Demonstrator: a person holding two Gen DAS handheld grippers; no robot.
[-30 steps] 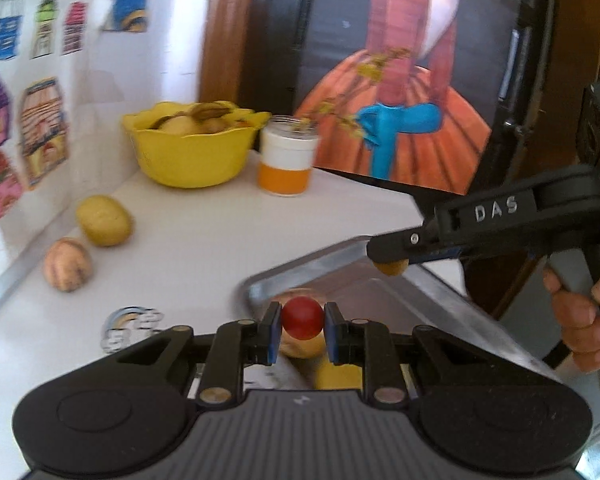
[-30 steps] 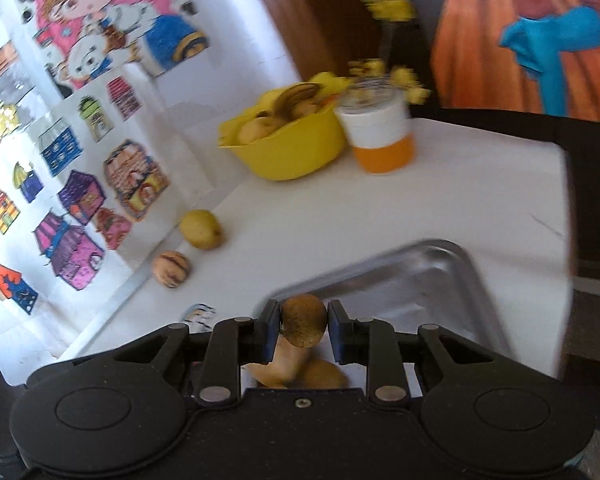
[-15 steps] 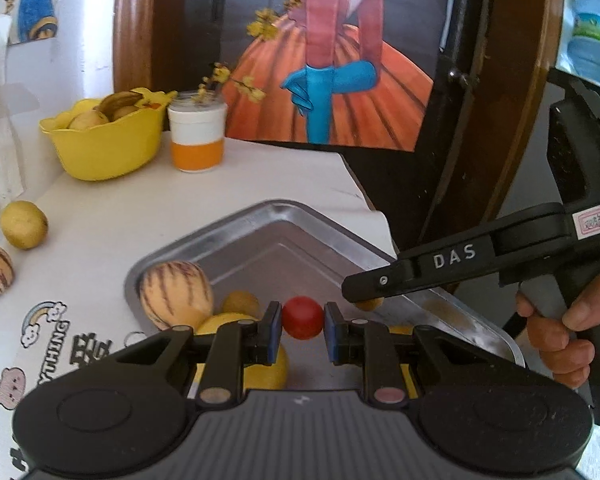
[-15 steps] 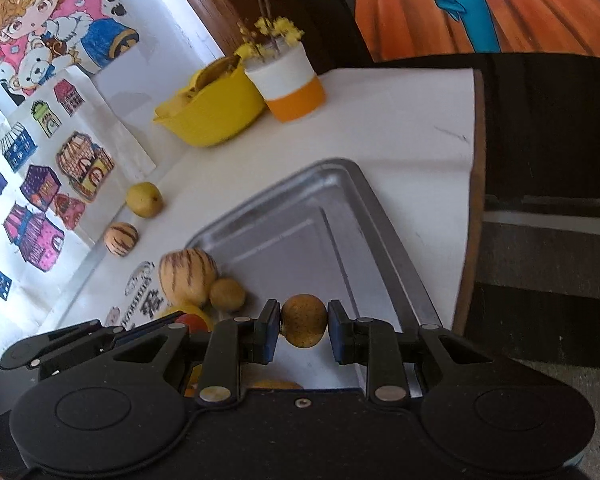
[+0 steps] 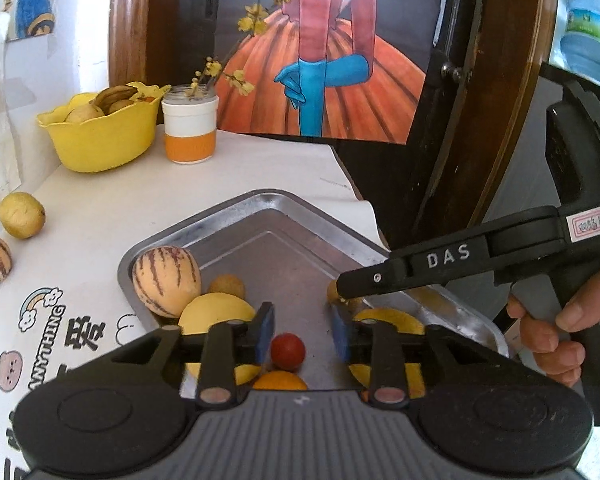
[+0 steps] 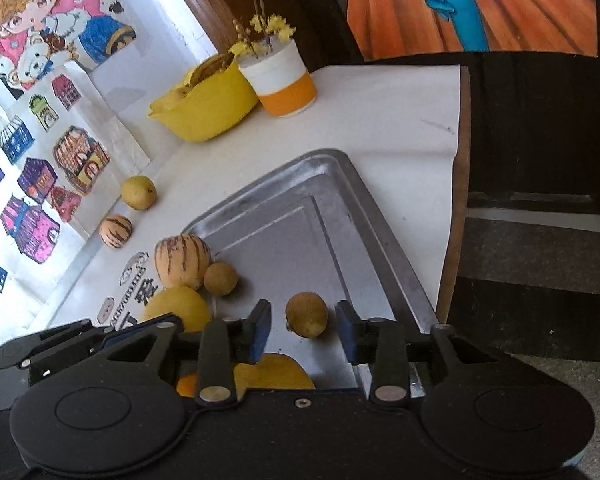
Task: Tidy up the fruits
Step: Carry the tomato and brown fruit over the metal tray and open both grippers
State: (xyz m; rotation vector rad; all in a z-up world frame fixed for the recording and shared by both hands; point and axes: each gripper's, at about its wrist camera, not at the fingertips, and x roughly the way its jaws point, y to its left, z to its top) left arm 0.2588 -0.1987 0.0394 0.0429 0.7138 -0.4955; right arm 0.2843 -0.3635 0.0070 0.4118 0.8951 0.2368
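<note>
- Left hand-held gripper: jaws spread wide, released; the small red fruit lies free between them on the floor of the metal tray, touching neither pad. Judged a completed drop-off.
- Right hand-held gripper: jaws likewise parted and empty; a small brown fruit rests on the tray between the pads, clear of both. A person's hand grips its handle at the right of the left wrist view.
- Tray contents: a large striped melon sits against the left rim, with a small brown round fruit and a yellow fruit just beside it; an orange fruit and more yellow pieces lie near the camera, partly hidden by the gripper bodies. The grouping suggests the tray is the collecting place.
- Still outside the tray: a yellow-green fruit and a small striped fruit on the desk near the wall, well apart from the tray; judged the pieces not yet gathered.
- Far end of desk: a yellow bowl holding other produce, touching or just beside a white-and-orange cup with yellow flower sprigs.
- Surface and room: white desk covering with printed cartoons and lettering; children's coloured drawings on the left wall; a painted figure in an orange skirt behind; dark wooden frame at right.
</note>
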